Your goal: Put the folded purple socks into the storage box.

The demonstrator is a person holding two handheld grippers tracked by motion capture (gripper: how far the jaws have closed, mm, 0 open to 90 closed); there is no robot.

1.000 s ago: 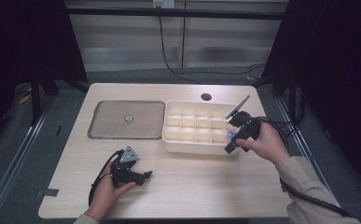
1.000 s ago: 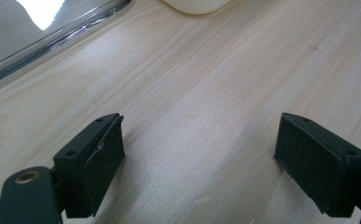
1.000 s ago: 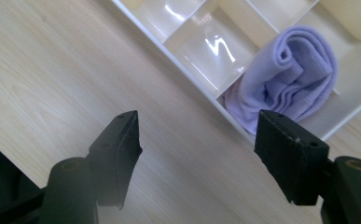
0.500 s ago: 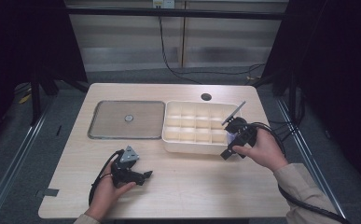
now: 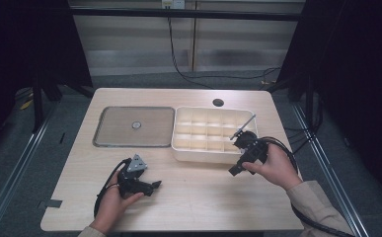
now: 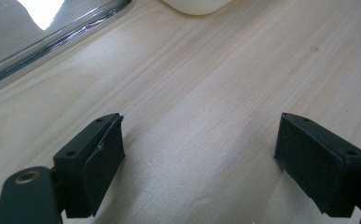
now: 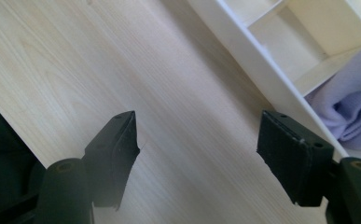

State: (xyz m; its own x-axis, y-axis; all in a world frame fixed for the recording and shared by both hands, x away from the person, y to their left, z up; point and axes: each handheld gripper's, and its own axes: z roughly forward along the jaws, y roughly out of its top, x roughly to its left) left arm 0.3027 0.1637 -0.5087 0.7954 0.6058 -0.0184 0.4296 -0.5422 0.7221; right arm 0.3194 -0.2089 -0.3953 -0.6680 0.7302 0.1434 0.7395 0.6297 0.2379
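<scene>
Both right gripper (image 7: 197,140) jaws open, lilac cloth (image 7: 350,112) in tray compartment beside.

- In the high view the pale wooden surface (image 5: 198,197) is evenly lit from above; the room all around it is dark, nearly black to either side.
- The white compartment tray (image 5: 213,157) is the brightest thing on it; each hand casts only a soft, short shadow.
- In the left gripper view a blown-out white glare sits on the metal tray (image 6: 52,28), beyond the near, slightly soft claw tips.
- In the right gripper view a broad shadow falls beside the white tray's wall (image 7: 262,70).
</scene>
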